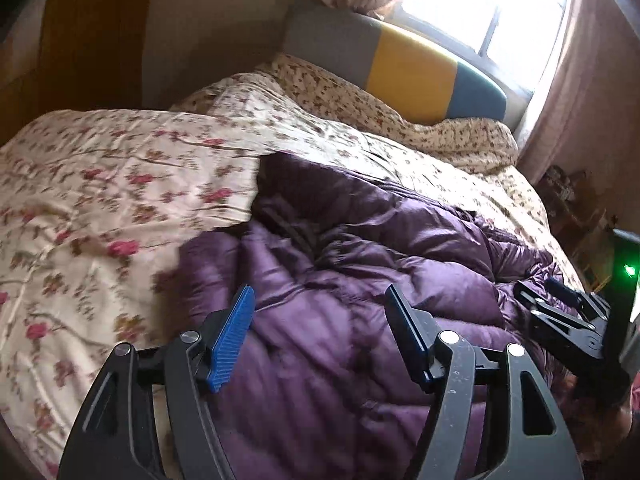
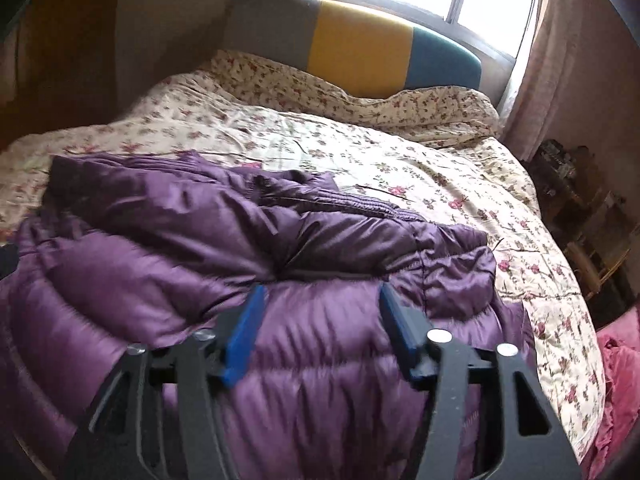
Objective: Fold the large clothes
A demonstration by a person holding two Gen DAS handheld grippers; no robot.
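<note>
Both black two-finger grippers, left (image 1: 320, 320) and right (image 2: 320, 320), hang with jaws parted, apparently empty, over the quilted purple puffer coat (image 2: 248, 248) bunched on the floral bedspread (image 2: 420, 168); next, probably, regrasp an edge.

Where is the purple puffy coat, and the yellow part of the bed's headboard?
purple puffy coat (image 2: 280, 360): right wrist view, on its shiny quilted front nearest the camera.
yellow part of the headboard (image 2: 360, 44): right wrist view, on the middle of the yellow panel.
</note>
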